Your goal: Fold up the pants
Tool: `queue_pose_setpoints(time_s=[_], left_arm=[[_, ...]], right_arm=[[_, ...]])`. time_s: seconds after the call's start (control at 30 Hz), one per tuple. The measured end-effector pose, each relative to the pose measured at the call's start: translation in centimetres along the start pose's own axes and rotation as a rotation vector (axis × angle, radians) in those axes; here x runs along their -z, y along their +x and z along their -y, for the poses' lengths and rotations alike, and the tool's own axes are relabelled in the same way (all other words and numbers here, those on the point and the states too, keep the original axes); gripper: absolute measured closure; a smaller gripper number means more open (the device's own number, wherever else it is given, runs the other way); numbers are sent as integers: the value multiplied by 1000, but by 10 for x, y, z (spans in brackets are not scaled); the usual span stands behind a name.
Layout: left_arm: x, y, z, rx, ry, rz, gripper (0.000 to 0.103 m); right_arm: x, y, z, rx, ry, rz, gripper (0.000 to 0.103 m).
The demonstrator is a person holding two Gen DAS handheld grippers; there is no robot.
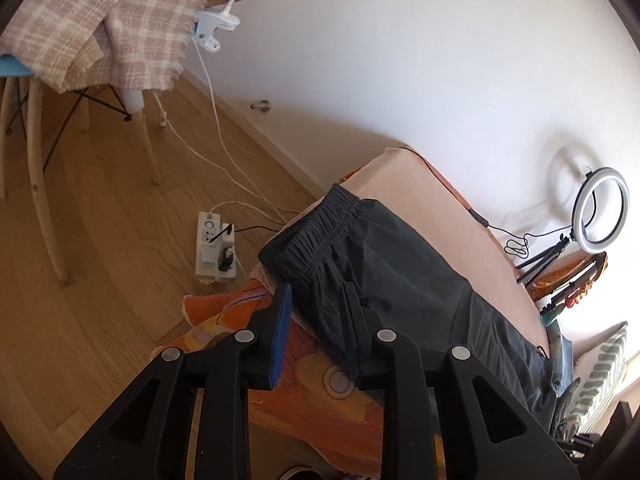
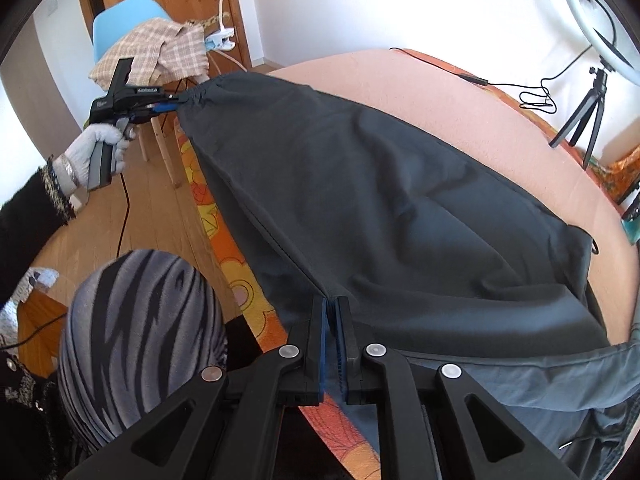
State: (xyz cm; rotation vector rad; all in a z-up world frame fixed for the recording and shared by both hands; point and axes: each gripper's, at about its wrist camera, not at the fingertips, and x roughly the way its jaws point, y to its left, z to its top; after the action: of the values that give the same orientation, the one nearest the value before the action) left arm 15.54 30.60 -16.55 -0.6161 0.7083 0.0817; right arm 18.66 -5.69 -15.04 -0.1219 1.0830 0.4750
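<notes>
1. The big bed with a soft peach-pink sheet (image 2: 460, 112) fills the middle and the 3 o'clock side of the right wrist view. A bright orange cartoon blanket (image 2: 236, 280) runs along its near edge.
2. The dark grey cloth pants (image 2: 380, 208) lie spread over the bed. The stretchy waistband (image 1: 316, 232) is at 10 o'clock in the right wrist view, hanging a little past the bed edge. The leg part comes down toward 6 o'clock.
3. A blue plastic chair with a checked pink-and-cream cloth on it (image 2: 160, 56) stands far off at 11 o'clock, on the wooden floor.
4. The left gripper (image 1: 316, 300) is at the waistband. In the left wrist view its black fingers look spread, with the cloth edge between them. In the right wrist view it looks like it nips the waistband, so I cannot tell for sure.
5. The right gripper (image 2: 331, 312) has its blue pads pressed close together, pinching a seam of the pants at the near edge.
6. I think the step is getting the pants flat and straight for the first fold.
7. Next, both ends need a firm hold. Then one side should be lifted and laid over the other, edges matching, with no pull that drags the pants off the bed.
</notes>
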Motion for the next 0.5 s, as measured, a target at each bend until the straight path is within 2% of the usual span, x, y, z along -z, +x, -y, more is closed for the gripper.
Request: queue_pose_setpoints(time_s=[0.03,0.1,0.17,0.2,0.37,0.5], left_arm=[[2,-7,8,3,28,6,80],[6,-17,27,24,80,14,74],[10,-26,49,72,133,21,56],[12,-29,62,96,160,23,52],[20,-31,135,251,300,-30,51],[31,-21,196,377,382,-94,45]], right_arm=[[2,-5,2,-12,19,24,78],[5,-14,8,-19,64,63,73],[10,-25,18,-26,120,98,71],[13,-31,23,-26,153,117,70],[35,-65,51,20,313,194,66],[61,-102,70,81,392,247,49]])
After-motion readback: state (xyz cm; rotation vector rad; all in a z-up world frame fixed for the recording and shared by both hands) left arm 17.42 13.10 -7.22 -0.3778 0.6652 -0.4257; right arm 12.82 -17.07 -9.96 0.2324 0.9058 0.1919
